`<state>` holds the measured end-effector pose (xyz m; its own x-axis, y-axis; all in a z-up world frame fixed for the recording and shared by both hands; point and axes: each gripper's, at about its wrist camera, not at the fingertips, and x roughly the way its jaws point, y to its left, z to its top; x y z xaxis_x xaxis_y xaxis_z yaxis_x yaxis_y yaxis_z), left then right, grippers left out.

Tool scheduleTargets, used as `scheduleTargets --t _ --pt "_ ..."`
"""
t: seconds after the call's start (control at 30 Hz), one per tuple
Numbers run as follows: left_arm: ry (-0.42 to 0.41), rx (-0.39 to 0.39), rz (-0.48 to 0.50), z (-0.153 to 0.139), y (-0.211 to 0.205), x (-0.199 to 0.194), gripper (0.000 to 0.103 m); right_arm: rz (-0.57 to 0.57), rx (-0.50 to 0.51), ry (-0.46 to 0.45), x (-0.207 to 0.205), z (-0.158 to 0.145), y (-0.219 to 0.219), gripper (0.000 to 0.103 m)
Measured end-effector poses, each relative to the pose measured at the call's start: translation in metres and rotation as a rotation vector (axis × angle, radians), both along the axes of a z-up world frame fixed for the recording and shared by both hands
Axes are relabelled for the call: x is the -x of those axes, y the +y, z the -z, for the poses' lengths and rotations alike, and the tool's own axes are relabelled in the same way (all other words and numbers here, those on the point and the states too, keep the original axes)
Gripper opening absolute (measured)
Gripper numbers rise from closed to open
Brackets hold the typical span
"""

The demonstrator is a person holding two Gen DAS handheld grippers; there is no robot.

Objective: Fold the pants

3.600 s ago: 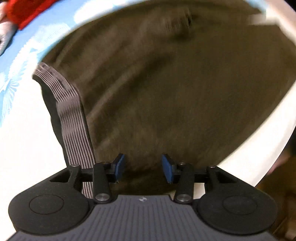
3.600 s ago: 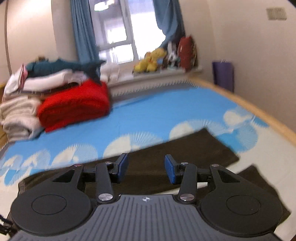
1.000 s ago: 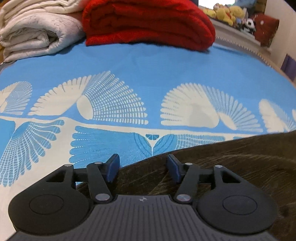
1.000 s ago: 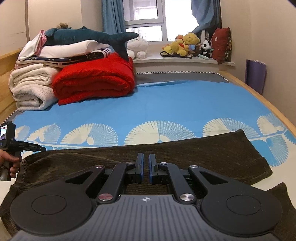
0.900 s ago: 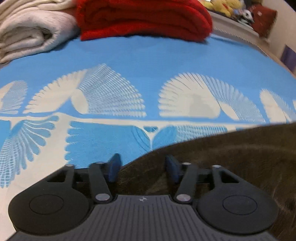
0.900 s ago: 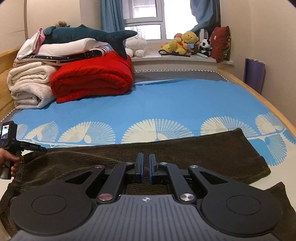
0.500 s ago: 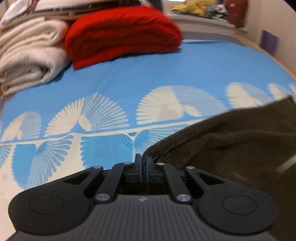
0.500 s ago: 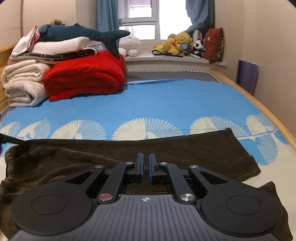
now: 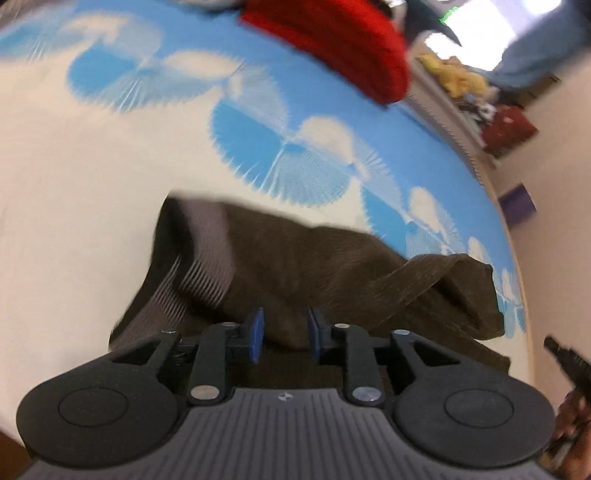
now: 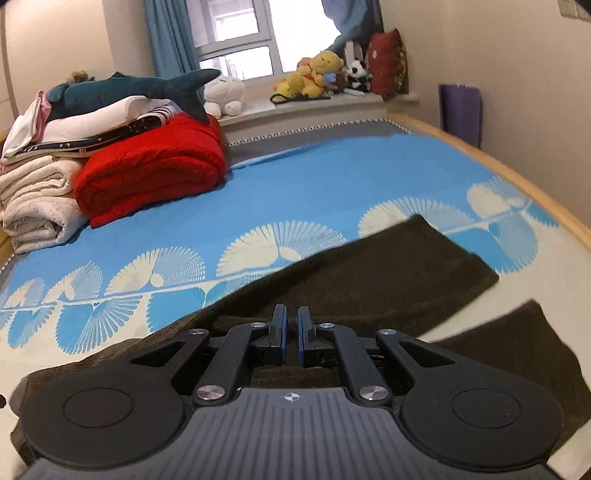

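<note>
Left tool (image 9: 284, 334): pads parted, holding nothing, above the brown corduroy pants (image 9: 314, 266). Right tool (image 10: 291, 332): pads nearly closed, pinching the pants on the bed (image 10: 332, 177).

A bed (image 10: 332, 177) with a blue sheet printed in white fan shapes fills the room, edged by a wooden frame (image 10: 524, 177) at 3 o'clock. At 12 o'clock a bright window (image 10: 251, 33) with blue curtains (image 10: 166, 37) lets in daylight above a sill (image 10: 314, 101) crowded with plush toys (image 10: 314, 74). At 9 o'clock folded cream blankets (image 10: 37, 199) and a red blanket (image 10: 155, 166) sit stacked under a plush shark (image 10: 125, 90). Cream walls (image 10: 517, 55) enclose it, a purple bin (image 10: 460, 110) at 2 o'clock.
</note>
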<state>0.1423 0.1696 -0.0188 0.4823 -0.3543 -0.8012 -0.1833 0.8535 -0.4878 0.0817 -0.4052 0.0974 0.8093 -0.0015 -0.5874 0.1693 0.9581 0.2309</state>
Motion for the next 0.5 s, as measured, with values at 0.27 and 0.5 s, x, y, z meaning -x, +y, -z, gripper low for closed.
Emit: scheduleTargets --t 0.27,0.5 --pt "0.166 0.089 -0.087 0.056 0.008 -0.032 0.064 0.049 -0.127 0.015 -0.007 0.007 -0.017 0.006" --pt "0.184 0.029 -0.252 0.060 0.014 -0.057 0.060 0.073 -0.247 0.005 -0.049 0.015 -0.024 0.028"
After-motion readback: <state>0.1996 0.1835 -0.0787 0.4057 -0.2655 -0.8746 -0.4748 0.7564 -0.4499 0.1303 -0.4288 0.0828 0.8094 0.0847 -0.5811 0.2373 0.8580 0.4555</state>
